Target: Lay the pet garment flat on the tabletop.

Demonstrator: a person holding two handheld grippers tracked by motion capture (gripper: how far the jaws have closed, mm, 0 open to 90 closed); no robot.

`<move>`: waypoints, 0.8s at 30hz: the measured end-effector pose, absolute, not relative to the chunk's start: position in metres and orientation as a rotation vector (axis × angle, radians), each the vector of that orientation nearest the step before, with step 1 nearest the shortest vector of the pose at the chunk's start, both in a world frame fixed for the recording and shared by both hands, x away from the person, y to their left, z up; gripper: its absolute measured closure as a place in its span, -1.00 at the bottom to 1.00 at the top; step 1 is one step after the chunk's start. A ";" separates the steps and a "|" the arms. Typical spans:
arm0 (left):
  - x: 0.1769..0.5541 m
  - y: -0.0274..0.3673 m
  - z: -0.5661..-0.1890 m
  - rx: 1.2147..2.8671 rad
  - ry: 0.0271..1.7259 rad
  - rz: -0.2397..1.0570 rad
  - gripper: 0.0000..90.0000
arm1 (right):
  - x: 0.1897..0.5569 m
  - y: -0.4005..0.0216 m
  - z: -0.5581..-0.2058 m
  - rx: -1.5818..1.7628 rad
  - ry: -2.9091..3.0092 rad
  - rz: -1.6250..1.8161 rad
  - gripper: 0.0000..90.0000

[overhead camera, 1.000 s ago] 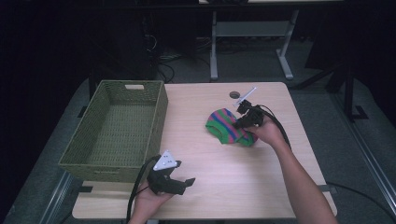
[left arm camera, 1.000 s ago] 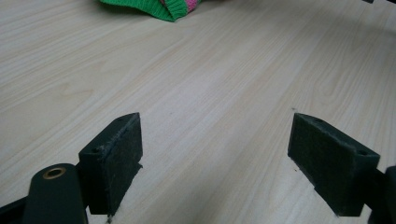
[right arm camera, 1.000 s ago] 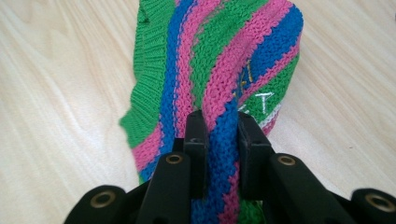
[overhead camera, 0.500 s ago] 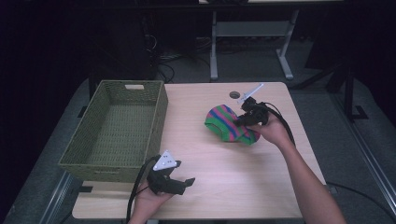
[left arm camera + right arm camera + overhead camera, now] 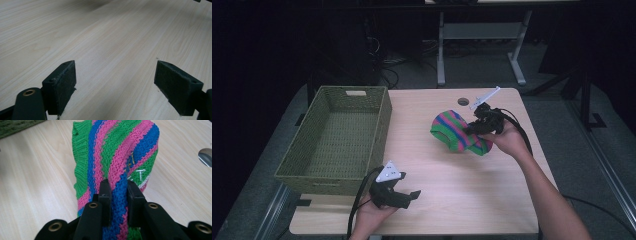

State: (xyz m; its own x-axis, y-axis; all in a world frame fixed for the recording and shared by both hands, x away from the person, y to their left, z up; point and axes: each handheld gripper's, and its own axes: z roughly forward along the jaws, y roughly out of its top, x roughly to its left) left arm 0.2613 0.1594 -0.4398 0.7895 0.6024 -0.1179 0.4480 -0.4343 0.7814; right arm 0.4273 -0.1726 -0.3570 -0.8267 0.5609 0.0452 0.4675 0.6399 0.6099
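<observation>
Striped knit cloth (image 5: 457, 131) hangs mid-right of high view, pinched tight by my right gripper (image 5: 475, 126). Left gripper (image 5: 411, 193), bottom-left over the table (image 5: 447, 190), jaws wide apart w/ nothing between.

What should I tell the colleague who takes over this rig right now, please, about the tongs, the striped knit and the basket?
Right tongs: shut on a fold of the striped knit piece, on the table's right half; in the high view part of the cloth looks raised off the wood.
Left tongs: open, nothing between the pads, low over bare table near the front edge, beside the basket.
Green woven basket: at the table's left, with nothing inside.
Done: the knit is gripped.
Left: probably carrying it across into the basket and letting go; the left tongs are free to help.
</observation>
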 end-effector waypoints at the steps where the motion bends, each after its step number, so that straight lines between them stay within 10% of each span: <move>1: 0.261 0.159 -0.440 2.099 0.777 0.225 -0.61 | 0.427 -0.173 -0.357 0.855 2.708 0.944 0.71; 24: 0.259 0.159 -0.439 2.091 0.771 0.229 -0.62 | 0.390 -0.170 -0.343 0.769 2.740 0.984 0.70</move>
State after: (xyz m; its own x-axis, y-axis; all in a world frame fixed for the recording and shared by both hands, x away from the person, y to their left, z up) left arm 0.2593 0.1588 -0.4391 0.7911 0.6008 -0.1149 0.4401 -0.4286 0.7890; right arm 0.3896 -0.1698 -0.3430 -0.8617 0.5051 0.0483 0.4204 0.6575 0.6253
